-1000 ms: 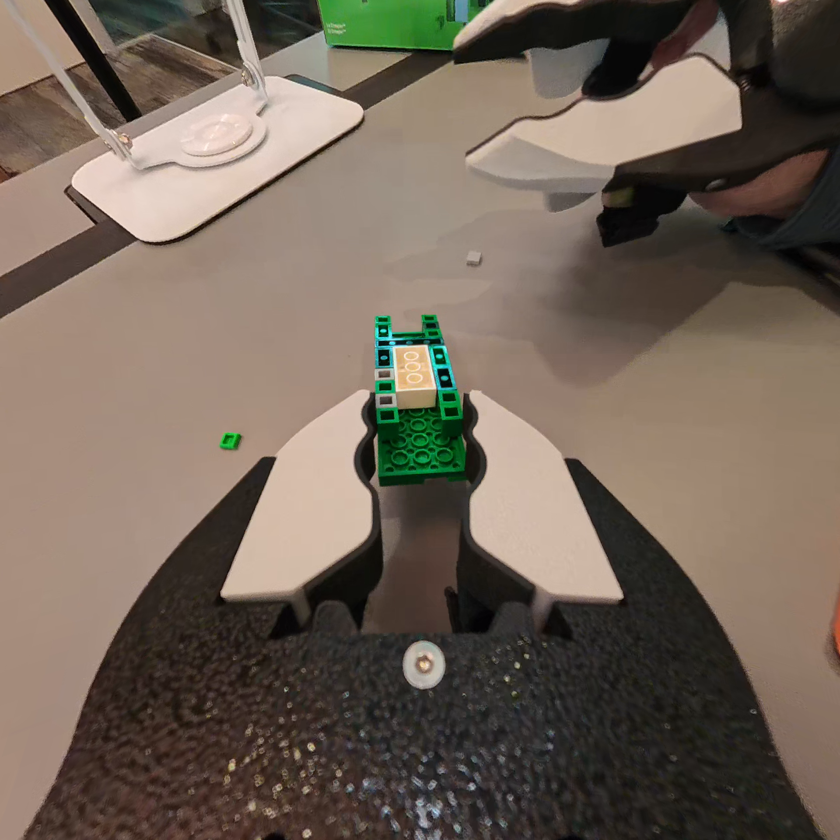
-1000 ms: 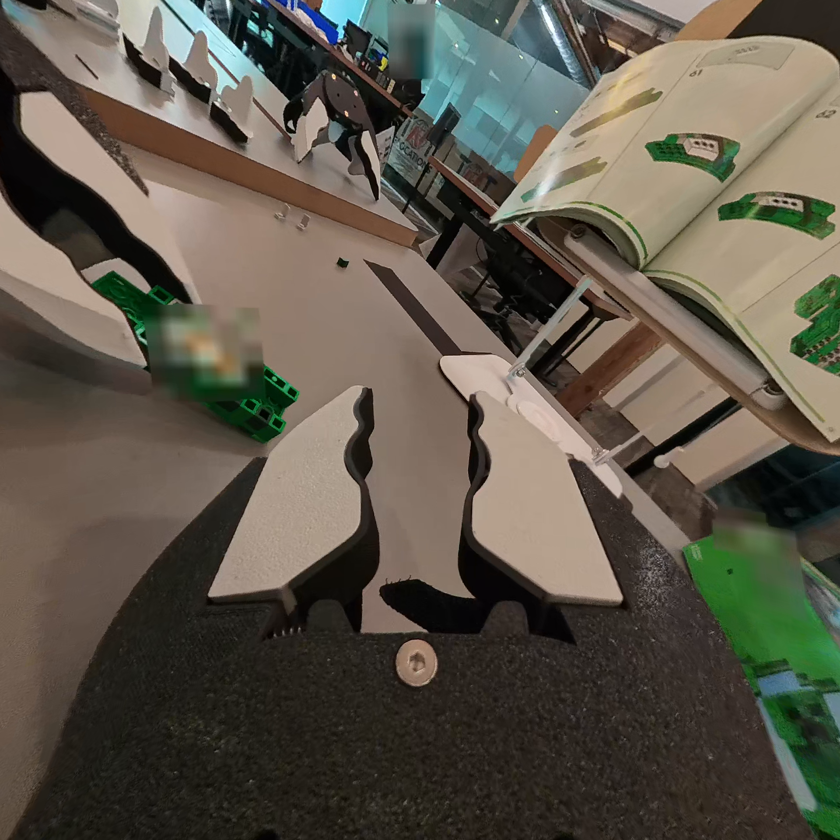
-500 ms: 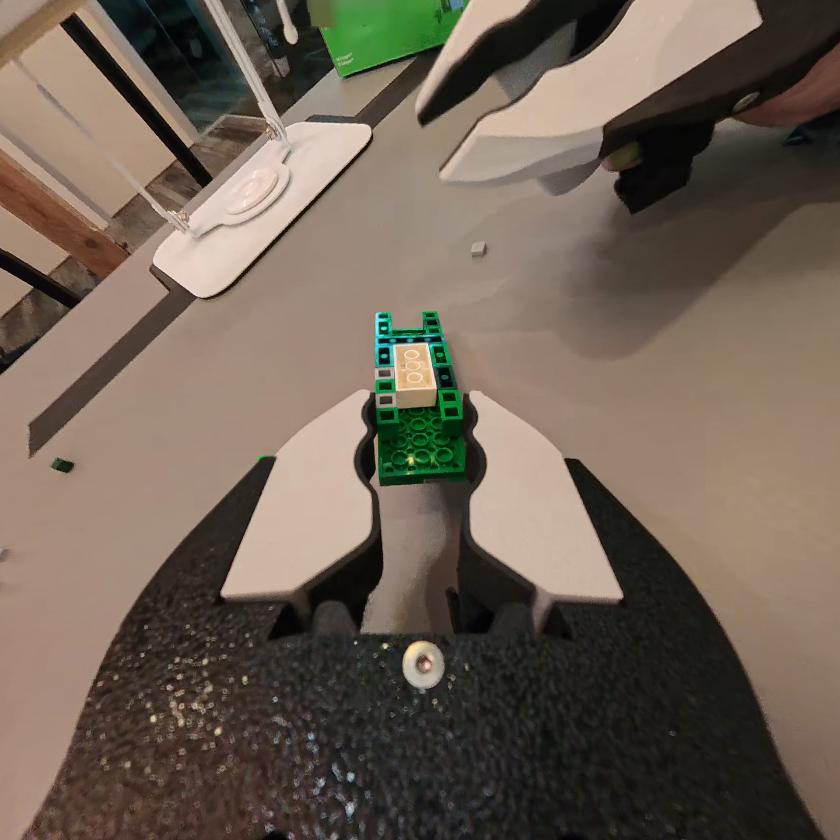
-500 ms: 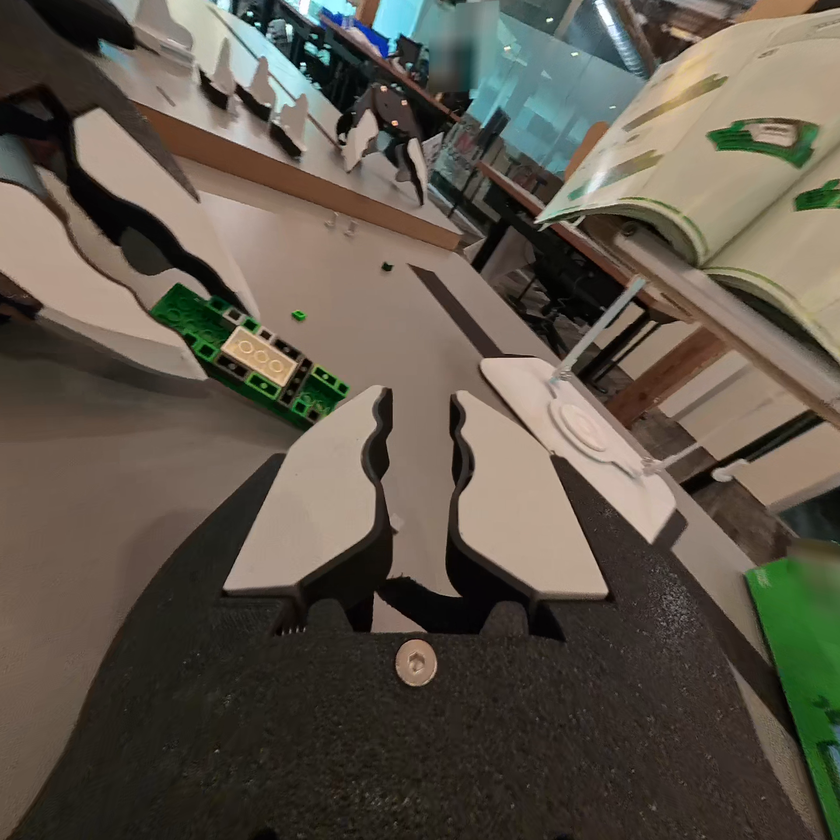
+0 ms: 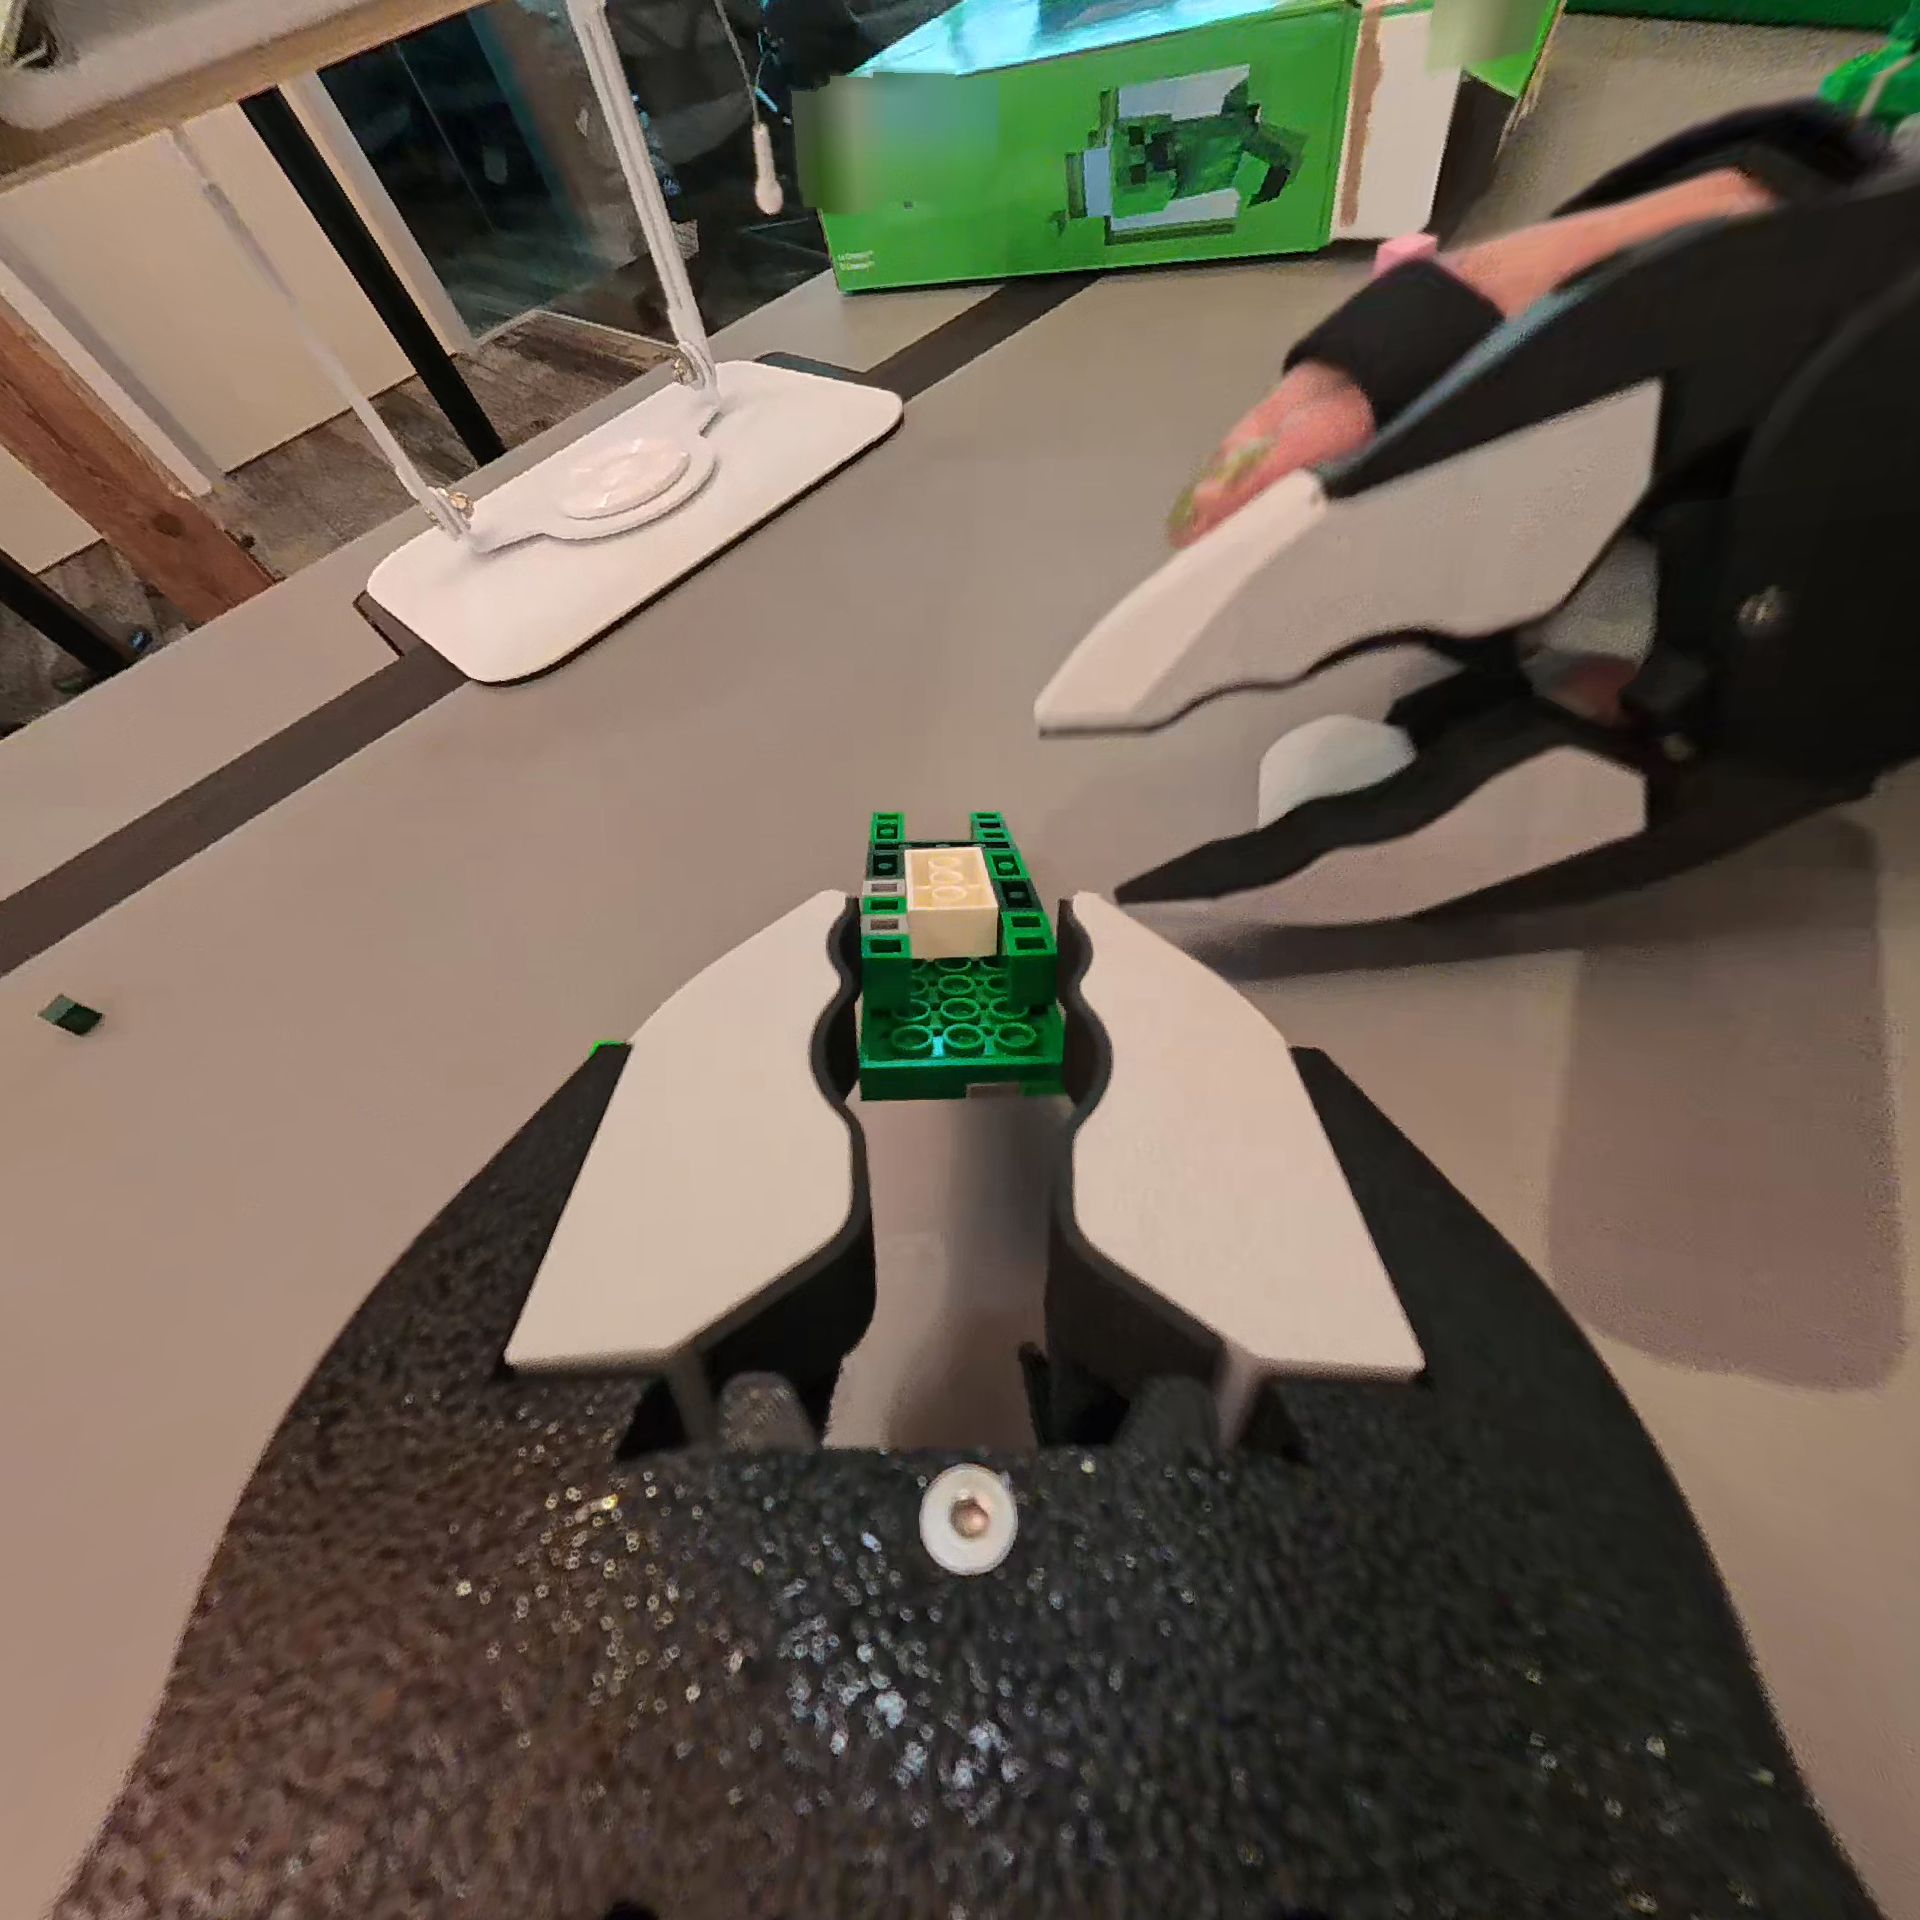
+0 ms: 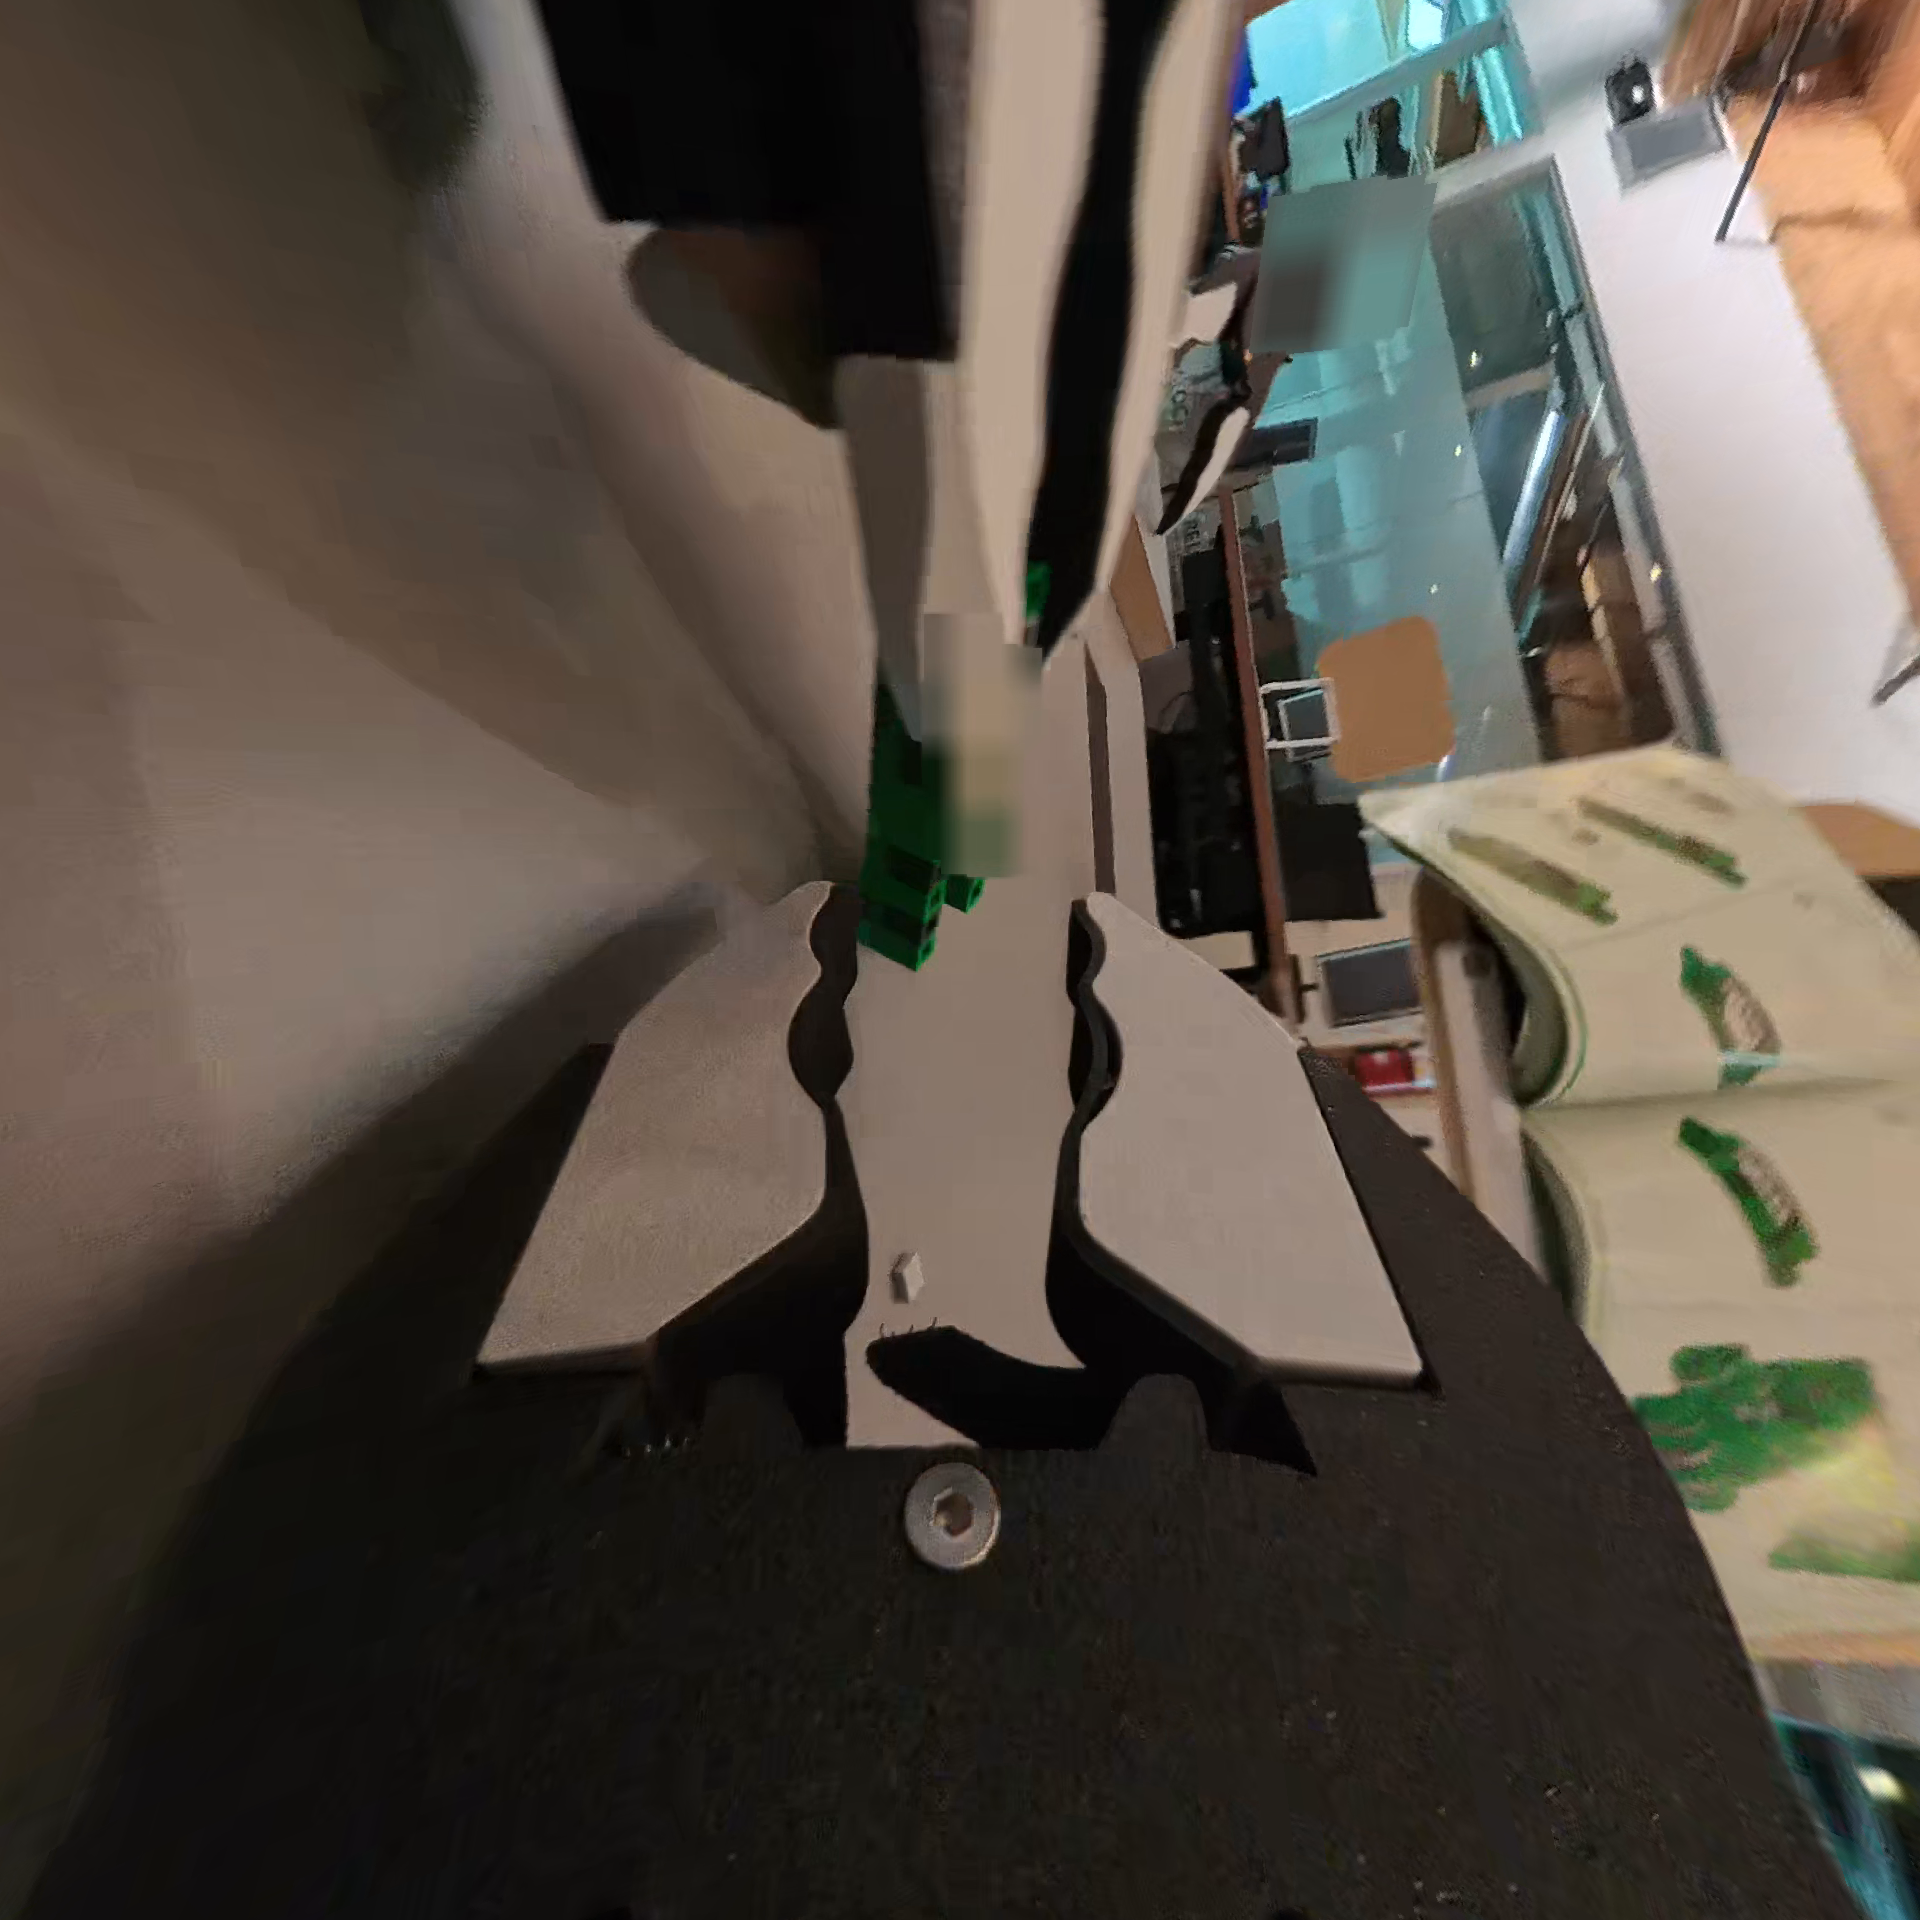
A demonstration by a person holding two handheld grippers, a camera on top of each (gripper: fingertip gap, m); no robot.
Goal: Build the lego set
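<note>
The green lego build (image 5: pixel 956 1029), with a white brick on top, lies on the grey table (image 5: pixel 520 935). My left gripper (image 5: pixel 954 914) is shut on its near end, one finger on each side. My right gripper (image 5: pixel 1081 805) is open and empty, turned on its side, low over the table just right of the build's far end. In the right wrist view my right gripper (image 6: pixel 951 899) points at the build (image 6: pixel 899 920), with a small grey piece (image 6: pixel 904 1276) lying on the table between its fingers. The left gripper's fingers (image 6: pixel 987 468) show beyond, blurred.
A white stand base (image 5: pixel 634 520) sits at the table's far left edge, and a green box (image 5: pixel 1122 177) at the back. An open instruction booklet (image 6: pixel 1662 1039) hangs on the stand. A small dark green piece (image 5: pixel 71 1016) lies at far left. The grippers are tip to tip, or close to it.
My right gripper has rolled onto its side, come down beside the build's far end, and opened wider. My left gripper keeps its hold on the build.
</note>
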